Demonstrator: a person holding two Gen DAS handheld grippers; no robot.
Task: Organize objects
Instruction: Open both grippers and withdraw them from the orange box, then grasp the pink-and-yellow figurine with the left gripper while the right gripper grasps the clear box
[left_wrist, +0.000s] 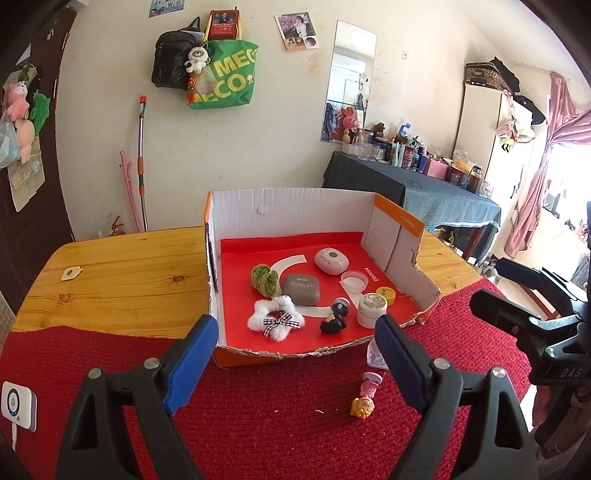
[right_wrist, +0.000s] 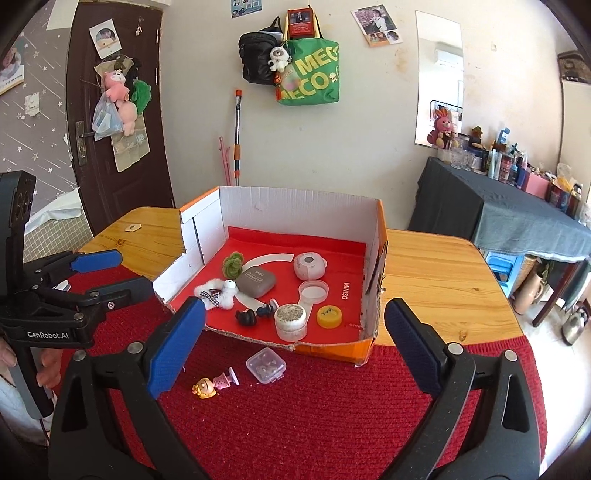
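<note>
Both claws hang over the red knit mat, aimed at the cardboard box at 12 o'clock. No earlier view to compare.

Left gripper: jaws wide, nothing btwn the blue pads, no contact w/ anything. Right gripper: jaws wide too, empty.

Box sits partly on the mat, partly on the wooden table; front wall torn low. Inside, on red liner: green knit piece at 10 o'clock, grey case at center, white-pink round gadget at 1 o'clock, clear lid beside it, yellow cap at 3 o'clock, white jar at 4 o'clock, black figure just left of the jar, white fluffy star w/ checked bow at 7 o'clock.

Still outside the box, on the mat: small clear plastic case just in front of the torn wall; pink-and-yellow figurine lying on its side, near the case at its 8 o'clock. From the left wrist view the clear case is mostly hidden behind the right-side pad.
</note>
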